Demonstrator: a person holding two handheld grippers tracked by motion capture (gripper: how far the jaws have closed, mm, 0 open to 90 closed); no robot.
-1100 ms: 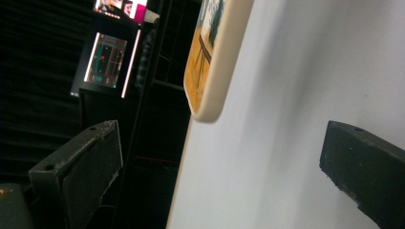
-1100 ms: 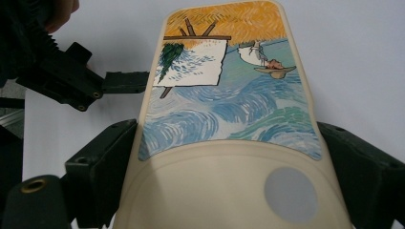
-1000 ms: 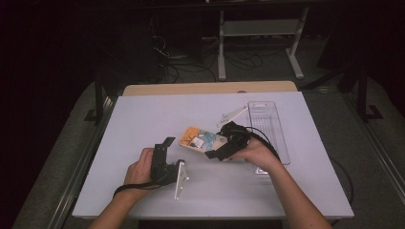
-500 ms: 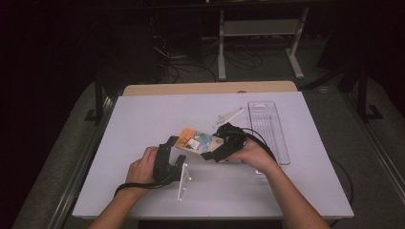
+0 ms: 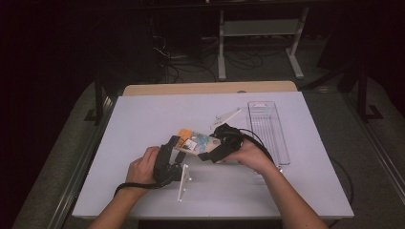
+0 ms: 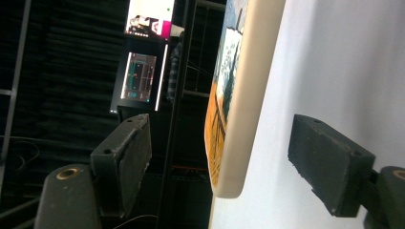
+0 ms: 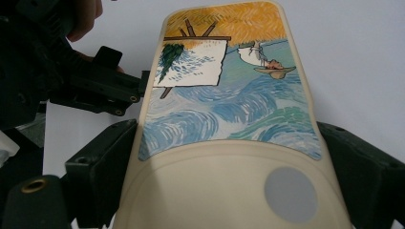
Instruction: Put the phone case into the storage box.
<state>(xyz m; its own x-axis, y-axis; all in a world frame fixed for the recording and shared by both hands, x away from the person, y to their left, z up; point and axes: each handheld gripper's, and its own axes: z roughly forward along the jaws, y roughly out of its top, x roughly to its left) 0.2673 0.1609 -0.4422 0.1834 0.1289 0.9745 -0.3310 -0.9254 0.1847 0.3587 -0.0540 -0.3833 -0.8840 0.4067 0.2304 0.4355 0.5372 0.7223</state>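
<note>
The right gripper [image 5: 208, 155] pinches the painted card [image 5: 192, 143] by its cream end, one jaw pressed on each long edge, as the right gripper view shows. The card [image 7: 224, 95] is lifted off the white table [image 5: 143, 124] and bears a picture of blue swirls, an easel and an orange sky. At the card's orange end, the left gripper [image 5: 173, 143] has its jaws spread on either side of the card's thickness; they have just been closing, and in the left gripper view both pads stand apart from the card [image 6: 239, 95]. Below the card, a small white stand [image 5: 183, 182] lies on the table. To the card's right lies a clear plastic tray [image 5: 267, 126].
</note>
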